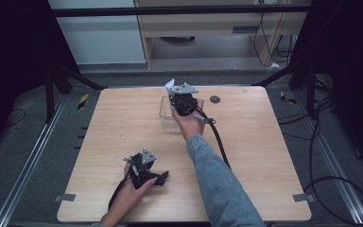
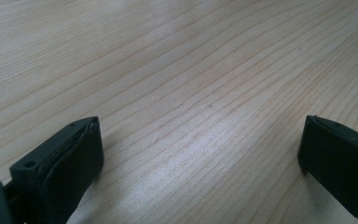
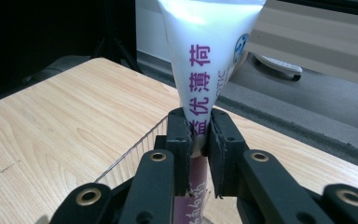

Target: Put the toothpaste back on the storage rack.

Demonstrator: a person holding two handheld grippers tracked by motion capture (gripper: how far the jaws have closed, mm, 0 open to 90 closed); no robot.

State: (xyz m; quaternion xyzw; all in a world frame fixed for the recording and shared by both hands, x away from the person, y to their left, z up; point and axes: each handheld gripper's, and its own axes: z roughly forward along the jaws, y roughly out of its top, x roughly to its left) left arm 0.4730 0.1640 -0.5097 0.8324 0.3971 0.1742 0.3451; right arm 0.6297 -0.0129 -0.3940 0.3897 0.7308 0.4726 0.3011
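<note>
High view: near the front edge of the pale wooden desk (image 1: 123, 127), left of the middle, the left gripper (image 1: 158, 178) rests low on the wood in the person's left hand (image 1: 127, 196). In the left gripper view its jaws stand spread wide, with bare wood grain between them and ahead.

The desk is open all round that gripper, out to the left edge and the front corners; two grey tape tabs (image 1: 64, 197) mark the front corners.

Farther in, the denim sleeve (image 1: 217, 175) crosses the middle of the desk to the right gripper (image 1: 174, 94), whose black cable (image 1: 220, 144) trails back beside the arm. Its jaws are pinched on a white soft tube with purple lettering (image 3: 209, 60), whose flat end (image 1: 169, 85) points away from the person.

The tube's lower end stands inside a clear plastic box (image 1: 166, 116) near the back edge, whose thin rim (image 3: 135, 149) lies just left of the jaws.

A small dark round disc (image 1: 214, 99) lies right of the box, apart from it. Beyond the back edge, the floor and a pale cabinet (image 1: 208, 23) follow.
</note>
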